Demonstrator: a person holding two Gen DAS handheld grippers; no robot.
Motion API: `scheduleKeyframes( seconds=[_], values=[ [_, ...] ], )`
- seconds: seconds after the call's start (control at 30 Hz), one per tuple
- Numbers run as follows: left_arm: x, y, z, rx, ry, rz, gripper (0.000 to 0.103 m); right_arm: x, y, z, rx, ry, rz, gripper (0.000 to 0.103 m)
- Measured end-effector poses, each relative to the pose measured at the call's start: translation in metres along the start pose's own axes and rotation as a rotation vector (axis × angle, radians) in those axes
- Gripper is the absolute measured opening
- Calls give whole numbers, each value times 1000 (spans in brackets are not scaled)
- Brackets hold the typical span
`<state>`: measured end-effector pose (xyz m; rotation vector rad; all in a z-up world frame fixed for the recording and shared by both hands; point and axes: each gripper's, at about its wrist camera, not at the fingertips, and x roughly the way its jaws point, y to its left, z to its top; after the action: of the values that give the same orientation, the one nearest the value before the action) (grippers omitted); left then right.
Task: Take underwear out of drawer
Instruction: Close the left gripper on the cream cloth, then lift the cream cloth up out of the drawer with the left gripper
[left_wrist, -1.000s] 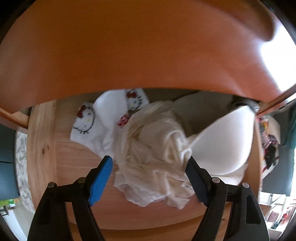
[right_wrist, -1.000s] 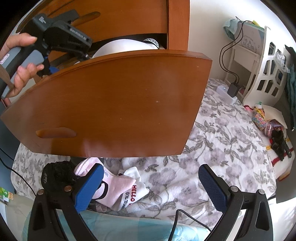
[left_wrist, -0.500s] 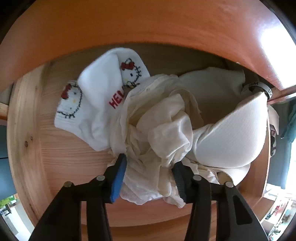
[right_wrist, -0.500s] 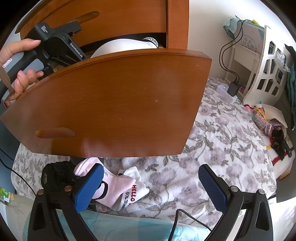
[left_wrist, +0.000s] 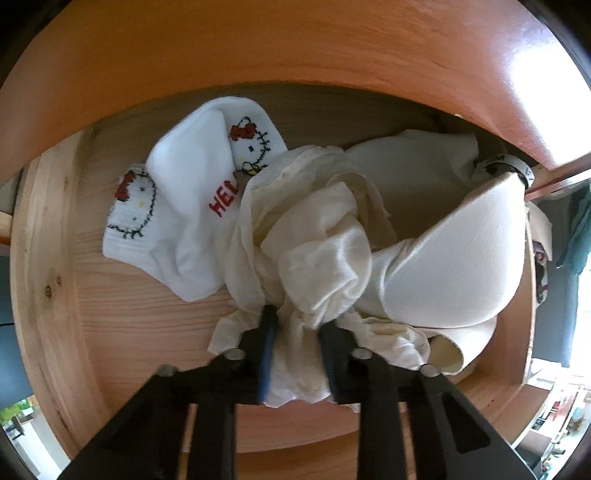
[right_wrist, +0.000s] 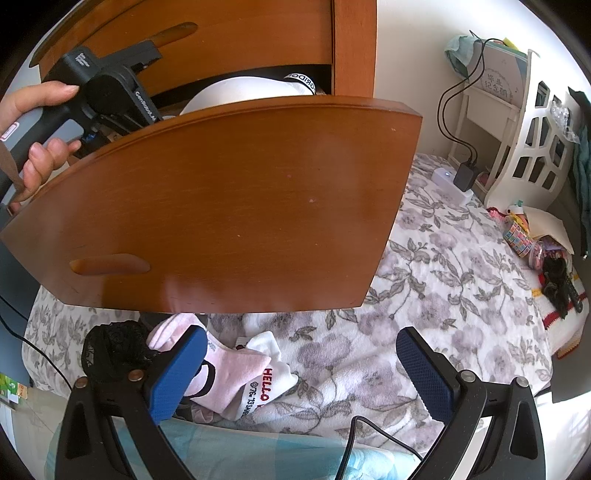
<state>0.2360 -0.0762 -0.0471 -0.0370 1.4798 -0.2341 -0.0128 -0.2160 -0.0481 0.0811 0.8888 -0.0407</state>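
You are pointing your left tool (left_wrist: 297, 325) steeply down into the open wooden drawer (left_wrist: 51, 236), and its jaws are closing on a bunched fold of the cream underwear (left_wrist: 314, 236), with the cloth gathered between the blue pads. That garment is lying crumpled on the drawer floor, overlapping a white Hello Kitty sock (left_wrist: 192, 206) on one side and touching a white padded bra cup (left_wrist: 454, 258) on the other. Your hand (right_wrist: 35, 147) is wrapping the left tool's dark handle at the drawer's edge. You are holding your right tool (right_wrist: 299, 373) outside the drawer with its jaws standing wide apart and nothing between them, above the floral blanket (right_wrist: 443, 280), where a pink sock (right_wrist: 229, 376), another lettered white sock (right_wrist: 269, 373) and a black lace garment (right_wrist: 114, 350) are lying below the drawer front (right_wrist: 229, 206).
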Motion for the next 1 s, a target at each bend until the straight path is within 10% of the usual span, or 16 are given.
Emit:
scheduleKeyframes(
  seconds=[1.0],
  values=[
    [-79,57,-81,-131,-351,-186,10,0,5,1,-30,11,-38,103]
  ],
)
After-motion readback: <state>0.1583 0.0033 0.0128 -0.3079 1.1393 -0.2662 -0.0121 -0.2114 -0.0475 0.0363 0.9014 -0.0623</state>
